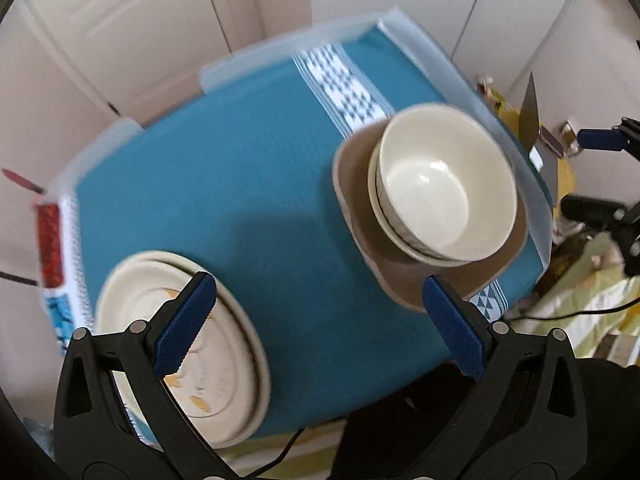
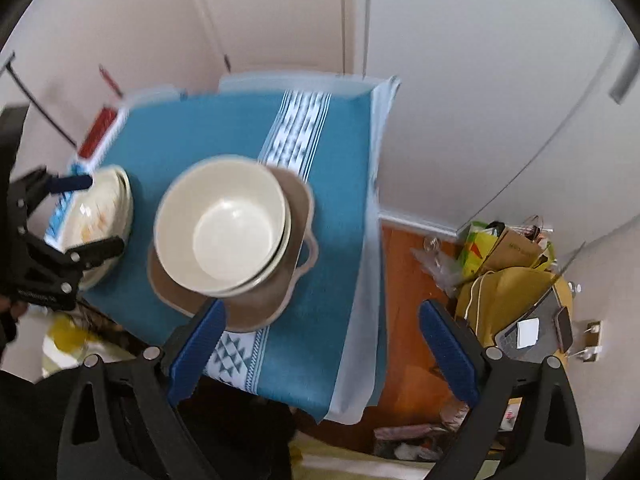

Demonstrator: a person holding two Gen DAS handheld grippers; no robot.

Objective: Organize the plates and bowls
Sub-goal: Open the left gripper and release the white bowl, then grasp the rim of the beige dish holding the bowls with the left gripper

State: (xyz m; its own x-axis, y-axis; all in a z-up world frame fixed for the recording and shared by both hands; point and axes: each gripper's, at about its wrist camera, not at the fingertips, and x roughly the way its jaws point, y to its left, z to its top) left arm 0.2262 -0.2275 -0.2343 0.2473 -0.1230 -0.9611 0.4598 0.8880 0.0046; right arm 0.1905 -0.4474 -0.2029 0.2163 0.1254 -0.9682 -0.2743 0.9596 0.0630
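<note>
Left wrist view: the left tongs [image 1: 320, 328] stand wide with nothing between the blue pads, pointing steeply down over a bench [image 1: 224, 184] covered in a teal cloth. A stack of cream bowls [image 1: 440, 188] sits mouth up on a brown plate [image 1: 400, 272], up and to the right of the tongs, apart from them. The brown plate's long axis runs from upper left to lower right. A stack of cream plates [image 1: 224, 380] lies flat at lower left, partly under the left pad; whether it touches cannot be told.

Right wrist view: the right tongs [image 2: 320, 352] are wide too, gripping nothing. The bowls [image 2: 224, 228] on the brown plate [image 2: 296, 216] lie just above the left pad, clear of the gap. The cream plates [image 2: 108, 204] lie further left, by the left tongs [image 2: 84, 216].
</note>
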